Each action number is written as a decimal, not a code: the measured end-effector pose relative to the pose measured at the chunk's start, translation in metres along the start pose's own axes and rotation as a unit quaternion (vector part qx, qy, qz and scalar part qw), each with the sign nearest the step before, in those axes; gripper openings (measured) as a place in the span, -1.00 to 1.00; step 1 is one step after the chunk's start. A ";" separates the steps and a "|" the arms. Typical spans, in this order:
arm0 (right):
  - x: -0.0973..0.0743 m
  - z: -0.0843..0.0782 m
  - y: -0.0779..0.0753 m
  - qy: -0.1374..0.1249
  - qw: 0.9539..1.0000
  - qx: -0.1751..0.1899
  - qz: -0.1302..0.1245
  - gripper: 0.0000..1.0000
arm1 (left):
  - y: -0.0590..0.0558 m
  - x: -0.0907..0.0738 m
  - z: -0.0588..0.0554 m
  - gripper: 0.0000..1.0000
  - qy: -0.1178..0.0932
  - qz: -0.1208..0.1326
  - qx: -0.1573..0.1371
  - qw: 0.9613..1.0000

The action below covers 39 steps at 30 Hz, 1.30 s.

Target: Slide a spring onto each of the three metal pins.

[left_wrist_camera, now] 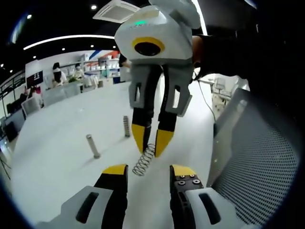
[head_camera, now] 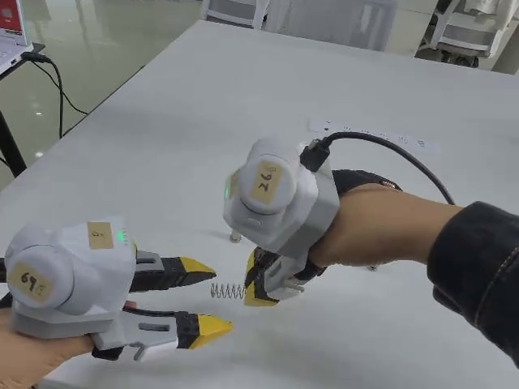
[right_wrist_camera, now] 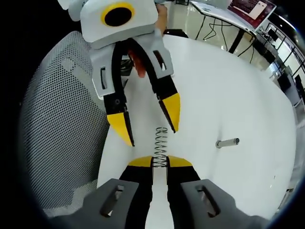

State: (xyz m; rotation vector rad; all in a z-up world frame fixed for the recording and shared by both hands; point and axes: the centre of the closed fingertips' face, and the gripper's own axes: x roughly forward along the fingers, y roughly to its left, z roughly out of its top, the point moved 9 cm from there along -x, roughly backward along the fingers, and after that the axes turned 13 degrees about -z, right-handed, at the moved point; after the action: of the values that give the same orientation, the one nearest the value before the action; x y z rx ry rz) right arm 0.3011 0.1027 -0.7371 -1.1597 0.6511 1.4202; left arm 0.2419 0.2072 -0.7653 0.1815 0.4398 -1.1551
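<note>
Silvery spring (head_camera: 228,289); white table (head_camera: 243,97); grey pin (right_wrist_camera: 228,142); mesh panel (right_wrist_camera: 62,119) seemingly pale grey, dotted.

Head view: high, behind both grippers, looks forward and down at the white table (head_camera: 340,105), fairly close. Left gripper view: low over the table, looks along the left gripper (left_wrist_camera: 149,170) straight at the right gripper (left_wrist_camera: 151,142), very close. Right gripper view: opposite way, along its own jaws, back at the left gripper, equally close. The two face each other. All three share the spring (head_camera: 227,289) and the table patch between the tips.
</note>
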 end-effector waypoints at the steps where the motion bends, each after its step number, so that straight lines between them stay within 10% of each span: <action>1: 0.000 0.000 0.001 0.000 1.000 -0.004 0.003 -0.86 | -0.001 0.000 0.000 -0.54 0.001 -0.003 0.001 1.000; 39: -0.018 0.012 0.005 -0.002 0.999 -0.021 0.024 -0.85 | -0.003 0.004 -0.001 -0.95 0.039 -0.013 0.046 0.998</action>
State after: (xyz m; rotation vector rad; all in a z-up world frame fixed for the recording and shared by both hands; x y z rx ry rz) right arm 0.2904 0.1050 -0.7174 -1.1817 0.6520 1.4820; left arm 0.2400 0.2034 -0.7677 0.3028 0.4594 -1.1980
